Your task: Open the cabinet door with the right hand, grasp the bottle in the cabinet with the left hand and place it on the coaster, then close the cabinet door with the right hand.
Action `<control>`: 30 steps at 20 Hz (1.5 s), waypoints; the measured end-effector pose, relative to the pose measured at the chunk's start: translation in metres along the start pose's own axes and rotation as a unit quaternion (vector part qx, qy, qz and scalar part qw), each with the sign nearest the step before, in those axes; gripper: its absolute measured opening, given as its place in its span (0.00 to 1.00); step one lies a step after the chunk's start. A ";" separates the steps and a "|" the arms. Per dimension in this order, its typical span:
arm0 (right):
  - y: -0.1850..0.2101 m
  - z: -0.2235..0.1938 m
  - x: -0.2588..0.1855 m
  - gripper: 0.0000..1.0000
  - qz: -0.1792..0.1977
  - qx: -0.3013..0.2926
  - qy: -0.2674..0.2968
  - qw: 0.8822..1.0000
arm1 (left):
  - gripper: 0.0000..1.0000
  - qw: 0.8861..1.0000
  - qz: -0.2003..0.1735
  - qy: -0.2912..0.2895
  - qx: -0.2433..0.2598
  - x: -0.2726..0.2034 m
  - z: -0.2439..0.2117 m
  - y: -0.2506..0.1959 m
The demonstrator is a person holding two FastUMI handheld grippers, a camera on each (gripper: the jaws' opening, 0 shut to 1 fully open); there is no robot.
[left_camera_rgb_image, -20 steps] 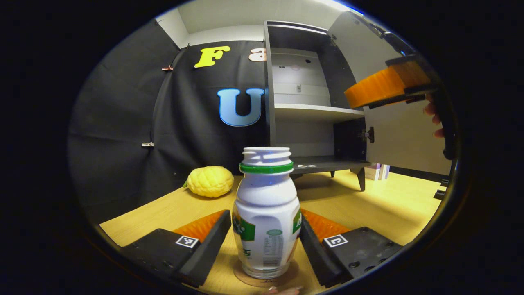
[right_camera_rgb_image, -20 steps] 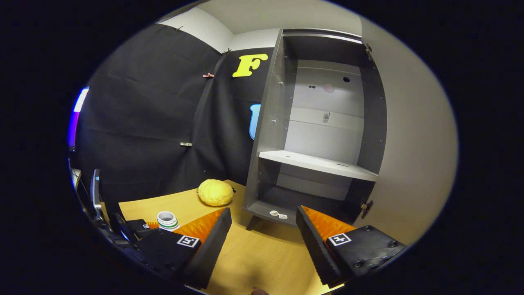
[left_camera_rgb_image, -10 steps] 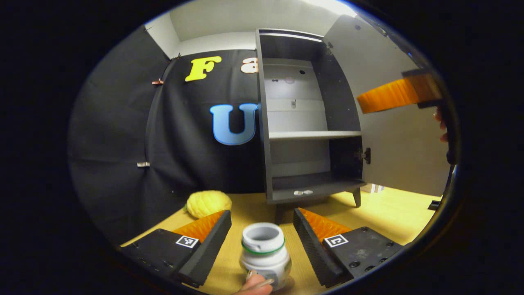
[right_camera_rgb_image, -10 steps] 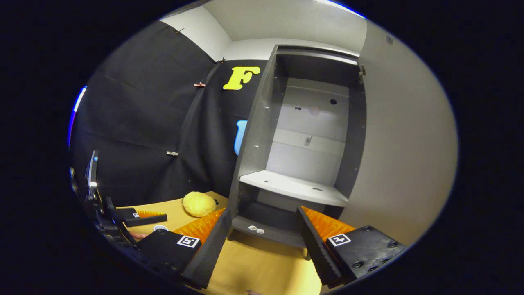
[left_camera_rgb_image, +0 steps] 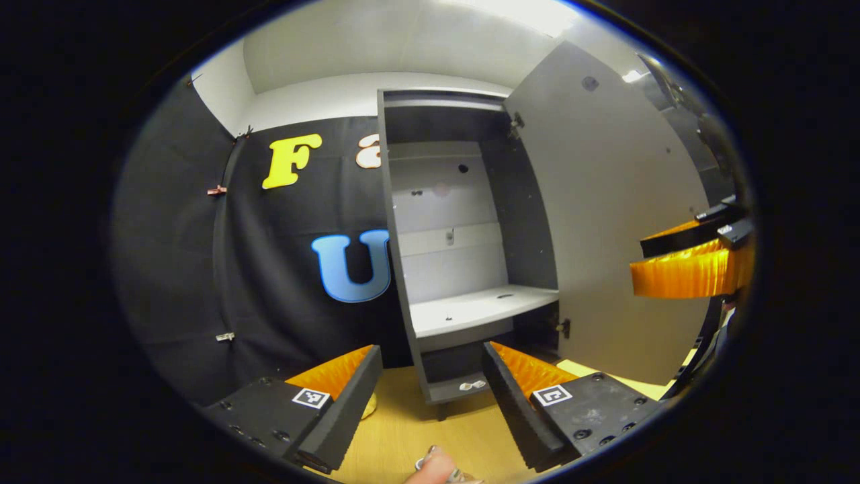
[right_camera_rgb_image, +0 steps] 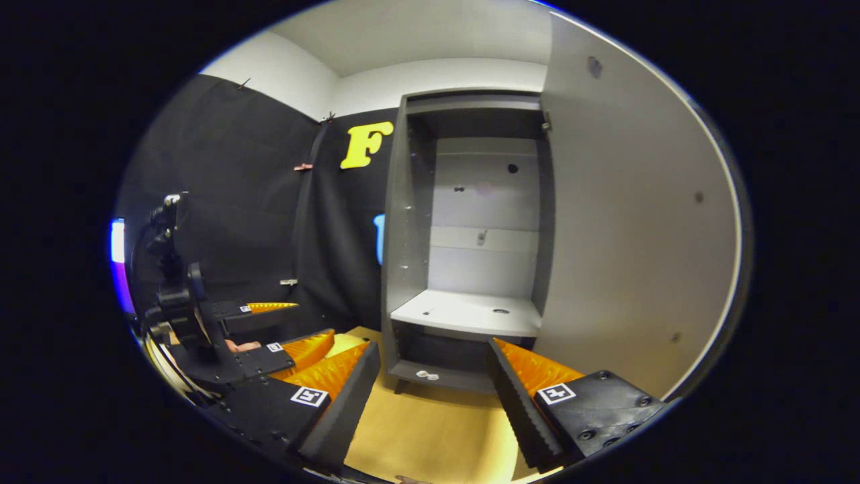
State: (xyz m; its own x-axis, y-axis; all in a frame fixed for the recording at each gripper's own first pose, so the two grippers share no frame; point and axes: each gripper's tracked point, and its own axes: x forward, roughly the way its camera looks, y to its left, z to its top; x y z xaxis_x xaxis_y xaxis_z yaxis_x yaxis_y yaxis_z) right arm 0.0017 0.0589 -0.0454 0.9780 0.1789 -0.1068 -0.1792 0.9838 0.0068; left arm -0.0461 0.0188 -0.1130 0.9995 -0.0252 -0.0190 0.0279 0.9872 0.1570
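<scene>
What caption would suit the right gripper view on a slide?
Open, empty claw faces the cabinet, its door swung wide.

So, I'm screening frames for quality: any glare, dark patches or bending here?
Left gripper view: ceiling glare at the top, cabinet door edges bowed by the fisheye. Right gripper view: evenly lit, cabinet sharp, lower compartment in shadow.

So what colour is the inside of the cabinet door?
Plain light grey; the cabinet door shows best in the right gripper view.
</scene>
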 end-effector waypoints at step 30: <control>-0.200 0.090 -0.094 0.94 -0.070 -0.009 -0.091 0.993 | 0.99 0.998 0.035 0.013 -0.055 -0.004 0.055 -0.016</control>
State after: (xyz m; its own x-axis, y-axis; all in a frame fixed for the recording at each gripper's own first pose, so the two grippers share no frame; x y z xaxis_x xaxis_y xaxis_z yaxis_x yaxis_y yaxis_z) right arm -0.0452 -0.1539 0.0525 0.9962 0.0411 0.0762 -0.0402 0.9991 -0.0140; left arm -0.0498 -0.0061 -0.0608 0.9982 0.0464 -0.0379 -0.0445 0.9977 0.0505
